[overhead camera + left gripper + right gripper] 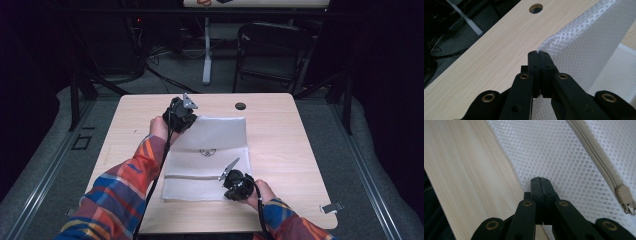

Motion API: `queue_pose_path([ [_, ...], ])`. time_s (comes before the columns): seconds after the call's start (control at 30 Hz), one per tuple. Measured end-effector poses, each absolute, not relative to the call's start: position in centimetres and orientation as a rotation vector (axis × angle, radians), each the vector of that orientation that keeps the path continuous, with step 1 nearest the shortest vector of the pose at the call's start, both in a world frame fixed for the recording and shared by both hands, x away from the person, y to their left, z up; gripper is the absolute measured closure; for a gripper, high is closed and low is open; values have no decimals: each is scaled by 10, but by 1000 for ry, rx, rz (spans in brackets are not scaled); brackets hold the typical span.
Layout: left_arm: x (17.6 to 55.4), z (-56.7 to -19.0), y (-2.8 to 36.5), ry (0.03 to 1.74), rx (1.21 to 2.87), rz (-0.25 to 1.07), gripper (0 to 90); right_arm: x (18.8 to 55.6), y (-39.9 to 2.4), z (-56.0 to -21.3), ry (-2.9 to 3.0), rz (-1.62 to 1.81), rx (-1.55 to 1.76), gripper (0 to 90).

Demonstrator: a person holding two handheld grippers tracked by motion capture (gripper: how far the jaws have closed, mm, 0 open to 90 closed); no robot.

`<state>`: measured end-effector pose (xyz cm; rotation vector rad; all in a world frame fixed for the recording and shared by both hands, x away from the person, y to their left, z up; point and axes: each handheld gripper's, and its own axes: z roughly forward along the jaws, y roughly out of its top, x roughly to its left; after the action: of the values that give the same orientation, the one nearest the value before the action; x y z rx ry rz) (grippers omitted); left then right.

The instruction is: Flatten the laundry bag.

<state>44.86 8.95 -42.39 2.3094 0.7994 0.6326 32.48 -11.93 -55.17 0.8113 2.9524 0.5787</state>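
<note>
Pale wooden table (280, 145), dark workshop behind: I hold the white mesh laundry bag (220, 140) flat at its middle, left gripper (539, 53) clamped shut on its lifted far corner, right gripper (541, 180) pinching its near edge closed, apparently anchoring it for folding.

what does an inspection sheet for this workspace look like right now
surface: light wood table, round hole near far edge
job's things: white mesh bag, folded, zipper along it
clutter: small clip at the table's near right corner
grippers: left gripper shut on a lifted bag corner; right gripper shut on the bag's near edge
cables: black cable trails from the left gripper
surroundings: dark folding chair behind, grey floor
</note>
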Motion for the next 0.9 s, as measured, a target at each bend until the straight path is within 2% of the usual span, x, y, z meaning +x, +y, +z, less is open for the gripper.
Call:
queue_pose_path([
  [0.3, 461, -430, 78, 827, 2297, 660, 887, 313, -116, -552, 3004, 578, 827, 900],
  [0.73, 487, -439, 68, 923, 2279, 682, 863, 315, -116, -551, 3015, 570, 833, 900],
  [0.8, 490, -439, 68, 933, 2270, 669, 810, 315, -117, -552, 3015, 578, 837, 900],
  [0.83, 494, -439, 67, 955, 2250, 659, 651, 315, -117, -552, 3019, 584, 838, 900],
  [0.87, 494, -439, 67, 955, 2250, 659, 593, 315, -117, -552, 3019, 584, 838, 900],
  [0.9, 496, -438, 68, 954, 2248, 642, 593, 316, -117, -552, 3022, 573, 833, 900],
])
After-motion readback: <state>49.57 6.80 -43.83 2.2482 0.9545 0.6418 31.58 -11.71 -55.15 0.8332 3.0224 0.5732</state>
